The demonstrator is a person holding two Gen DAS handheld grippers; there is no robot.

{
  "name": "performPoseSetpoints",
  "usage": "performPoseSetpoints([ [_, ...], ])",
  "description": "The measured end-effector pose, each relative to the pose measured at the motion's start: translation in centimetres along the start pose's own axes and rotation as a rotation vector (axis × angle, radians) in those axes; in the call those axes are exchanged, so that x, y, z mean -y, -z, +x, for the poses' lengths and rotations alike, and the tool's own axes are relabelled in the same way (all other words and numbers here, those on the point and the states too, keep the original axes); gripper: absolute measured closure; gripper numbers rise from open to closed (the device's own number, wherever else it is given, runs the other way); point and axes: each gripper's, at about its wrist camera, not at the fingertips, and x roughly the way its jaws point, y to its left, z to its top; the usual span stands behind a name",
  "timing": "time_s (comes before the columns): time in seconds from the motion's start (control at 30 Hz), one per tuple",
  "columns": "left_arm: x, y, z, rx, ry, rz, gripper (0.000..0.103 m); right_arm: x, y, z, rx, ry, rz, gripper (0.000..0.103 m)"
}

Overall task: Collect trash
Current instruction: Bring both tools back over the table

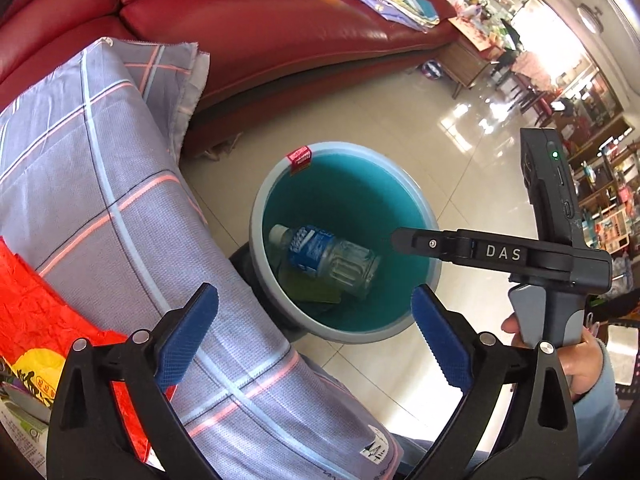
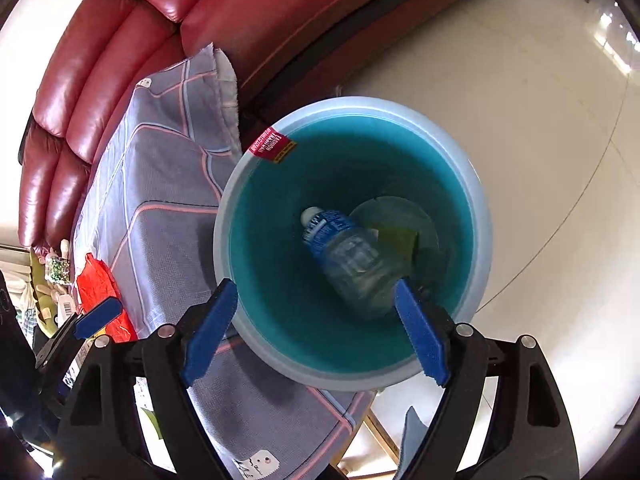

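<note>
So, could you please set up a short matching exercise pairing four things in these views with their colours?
Things:
1. bin
2. sofa
3. bag
4. bottle label

Colours:
A. dark red leather
B. bright orange-red
C. blue with white print
D. teal inside, pale rim

Pairs: 1-D, 2-A, 3-B, 4-C
</note>
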Motion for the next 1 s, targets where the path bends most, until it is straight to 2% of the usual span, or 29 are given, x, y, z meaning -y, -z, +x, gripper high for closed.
performPoseSetpoints([
  [0.27,-1.0,1.5,-1.9,0.024,0.000,-0.021,0.006,-0.9,1.2,-1.0,0.032,0.069,-0.001,0.016],
  [0.6,-2.5,4.5,-5.7,0.089,-0.023,-0.048,0.005,-5.3,3.6,-3.0,0.060,0.086,-0.105,0.016],
  [0.73,-3.6,6.2,-8.2,0.123,-0.082,-0.073,0.005,-7.6,4.8,-3.2,0.062,0.076,-0.157,0.016],
  [1.0,-8.8,9.1,-14.1,0.203,-0.281,-0.204,0.005,-13.1,7.5,-2.1,0.027,0.061,-0.277,0.016],
])
